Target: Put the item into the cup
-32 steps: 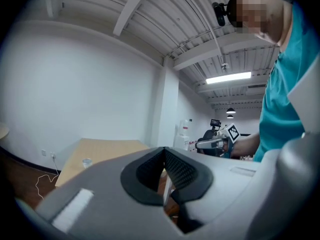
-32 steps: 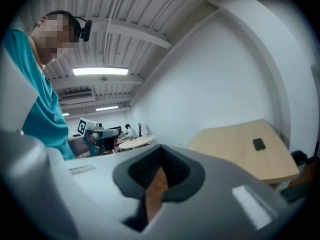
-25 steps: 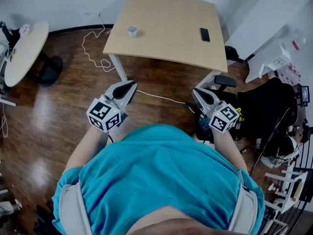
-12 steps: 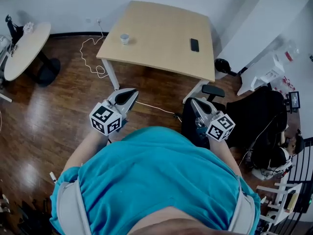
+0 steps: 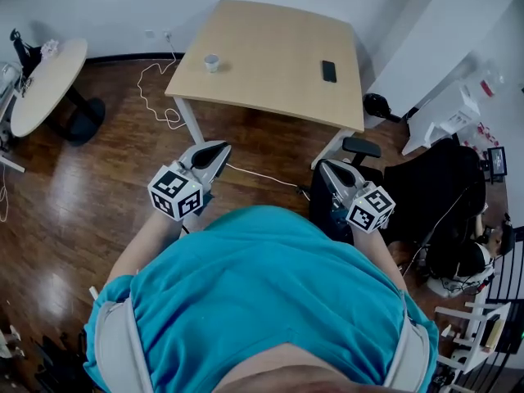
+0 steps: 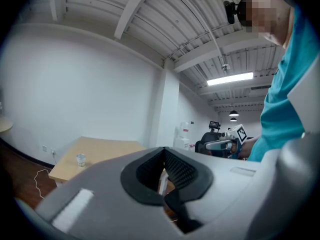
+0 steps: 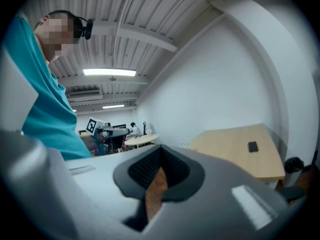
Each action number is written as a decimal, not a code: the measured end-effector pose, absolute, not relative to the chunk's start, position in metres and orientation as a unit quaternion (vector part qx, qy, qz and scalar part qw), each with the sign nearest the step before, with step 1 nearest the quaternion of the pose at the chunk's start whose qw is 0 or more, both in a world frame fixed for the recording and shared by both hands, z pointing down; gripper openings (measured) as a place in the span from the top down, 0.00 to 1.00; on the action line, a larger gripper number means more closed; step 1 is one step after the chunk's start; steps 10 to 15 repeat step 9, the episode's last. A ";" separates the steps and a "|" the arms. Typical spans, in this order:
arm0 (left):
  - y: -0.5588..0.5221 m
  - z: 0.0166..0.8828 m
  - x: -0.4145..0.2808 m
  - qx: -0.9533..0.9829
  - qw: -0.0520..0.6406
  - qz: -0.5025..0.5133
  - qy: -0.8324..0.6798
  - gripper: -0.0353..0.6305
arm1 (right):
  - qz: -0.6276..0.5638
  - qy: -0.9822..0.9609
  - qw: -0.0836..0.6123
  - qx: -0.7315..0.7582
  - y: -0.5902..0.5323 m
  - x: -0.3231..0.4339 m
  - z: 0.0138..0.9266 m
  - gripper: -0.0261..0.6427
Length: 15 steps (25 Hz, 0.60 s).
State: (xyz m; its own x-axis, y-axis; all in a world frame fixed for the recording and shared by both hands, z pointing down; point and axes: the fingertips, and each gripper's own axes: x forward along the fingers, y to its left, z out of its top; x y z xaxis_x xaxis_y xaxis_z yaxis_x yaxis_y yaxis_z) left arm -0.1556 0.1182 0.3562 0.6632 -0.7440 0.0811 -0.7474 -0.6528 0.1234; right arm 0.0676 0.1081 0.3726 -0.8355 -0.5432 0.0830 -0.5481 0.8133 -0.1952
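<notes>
Nearest, across the bottom of the head view, a teal shirt (image 5: 262,301). Stands well back from the work, with nothing yet in reach.

Just above the shirt, left gripper (image 5: 216,151) at centre left and right gripper (image 5: 327,170) at centre right, both pointing up-frame toward the table. Carried low and close to the body, probably a travelling pose rather than a reach. Both clenched, jaws pressed together on nothing, as seen plainly down each gripper view. Likely kept closed for want of anything to grasp this far from the table.

Beyond them, dark wood floor (image 5: 82,195), with a white cable (image 5: 160,97) looping at upper left toward the wall.

Farther up, a light wooden table (image 5: 270,47) at upper centre. On its right part, the item (image 5: 328,71): small, dark and flat, lying alone, well apart from the cup (image 5: 212,62), which stands upright near the left edge. Same tabletop, opposite sides, so judged as a pick, a carry across and a drop into the cup, none of it begun.

Off to the far upper left, a round table (image 5: 41,84); at the right edge, a black chair (image 5: 438,191), both clear of the likely path.
</notes>
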 end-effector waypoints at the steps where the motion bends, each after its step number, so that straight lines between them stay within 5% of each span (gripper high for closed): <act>1: 0.119 0.357 -0.157 0.909 0.074 0.011 -0.411 0.94 | 0.105 -0.953 0.014 0.285 0.109 0.065 0.373 0.96; 15: 0.119 0.359 -0.165 0.907 0.079 0.007 -0.414 0.94 | 0.099 -0.955 0.019 0.279 0.109 0.056 0.373 0.96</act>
